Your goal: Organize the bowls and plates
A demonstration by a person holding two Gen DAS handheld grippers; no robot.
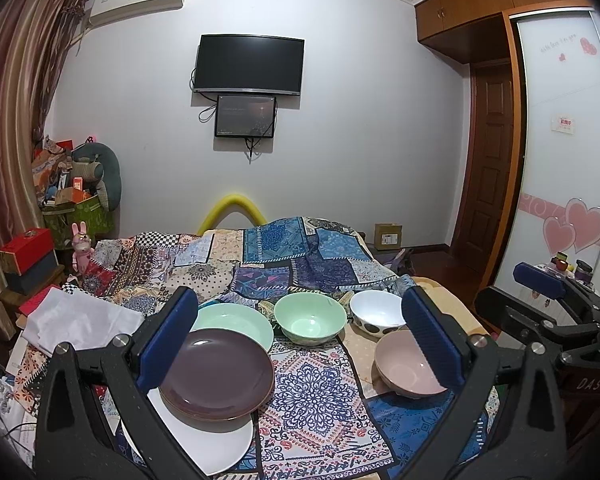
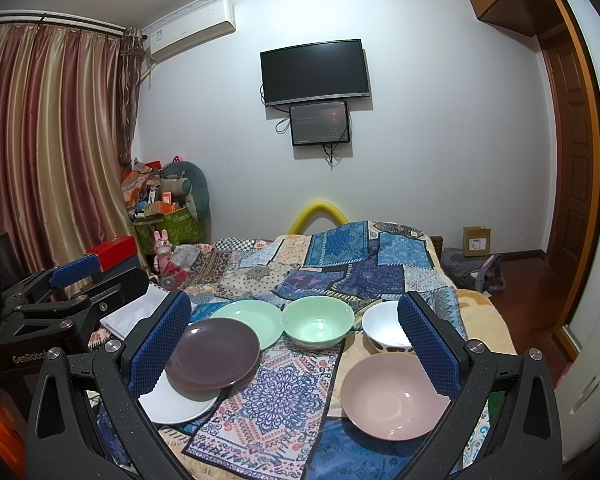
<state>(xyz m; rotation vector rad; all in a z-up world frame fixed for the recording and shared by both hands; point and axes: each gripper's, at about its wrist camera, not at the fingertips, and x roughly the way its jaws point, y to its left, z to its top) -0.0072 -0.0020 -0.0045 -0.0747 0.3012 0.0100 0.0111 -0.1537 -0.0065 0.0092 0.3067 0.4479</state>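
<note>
On the bed (image 1: 320, 400), my left hand-held gripper (image 1: 300, 336) and right hand-held gripper (image 2: 296, 344) hover spread and empty: brown plate (image 1: 216, 374) already tops white plate (image 1: 204, 440), while green plate (image 1: 236, 322) and three bowls (image 1: 310, 318) remain unstacked.

Brown plate (image 2: 213, 353) atop white plate (image 2: 176, 402), overlapping green plate (image 2: 248, 314); green bowl (image 2: 317, 326), spotted white bowl (image 2: 385, 328), pink bowl (image 2: 392, 396) upright, apart.
</note>
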